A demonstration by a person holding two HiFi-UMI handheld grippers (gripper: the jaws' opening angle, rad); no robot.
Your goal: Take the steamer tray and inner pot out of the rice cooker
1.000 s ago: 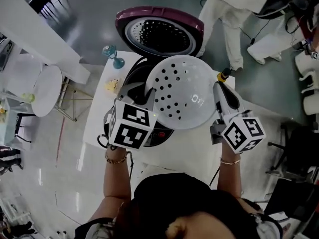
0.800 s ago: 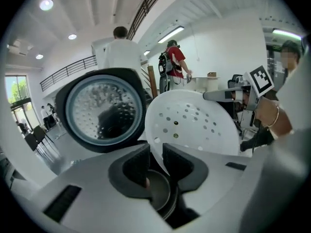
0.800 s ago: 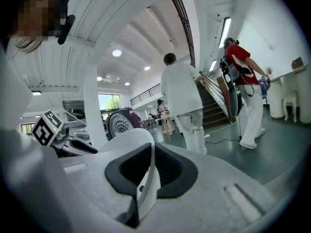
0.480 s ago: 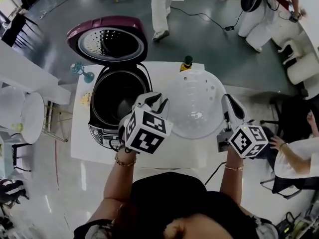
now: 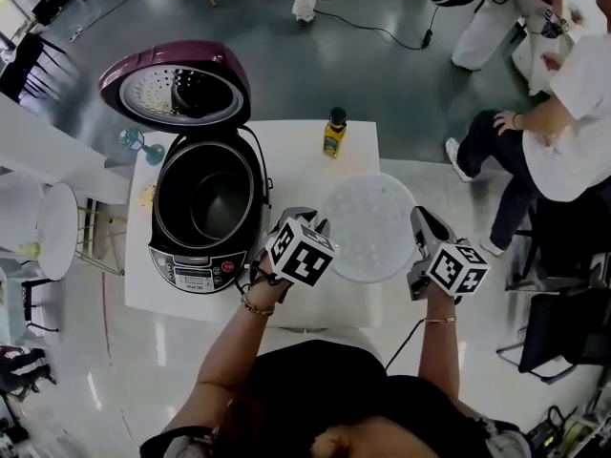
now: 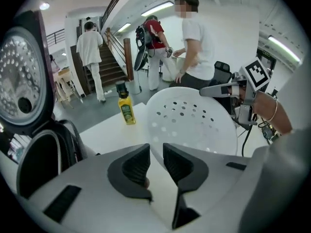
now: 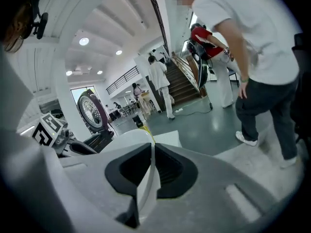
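My left gripper (image 6: 156, 152) clamps the left rim of the steamer tray (image 5: 368, 225). My right gripper (image 7: 151, 154) is closed on the opposite rim. The tray is a thin, white, perforated dish, low over the table (image 5: 305, 151) and right of the rice cooker (image 5: 191, 267). The dark, smooth inner pot (image 5: 208, 203) sits inside the cooker, nearer my left gripper.

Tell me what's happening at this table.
A person holds a gripper in each hand. The left gripper and the right gripper are clamped on opposite edges of the white perforated steamer tray. The tray is out of the rice cooker, low over the white table to its right; whether it touches down, I can't tell. The cooker's lid is up and the inner pot sits inside, not yet removed.
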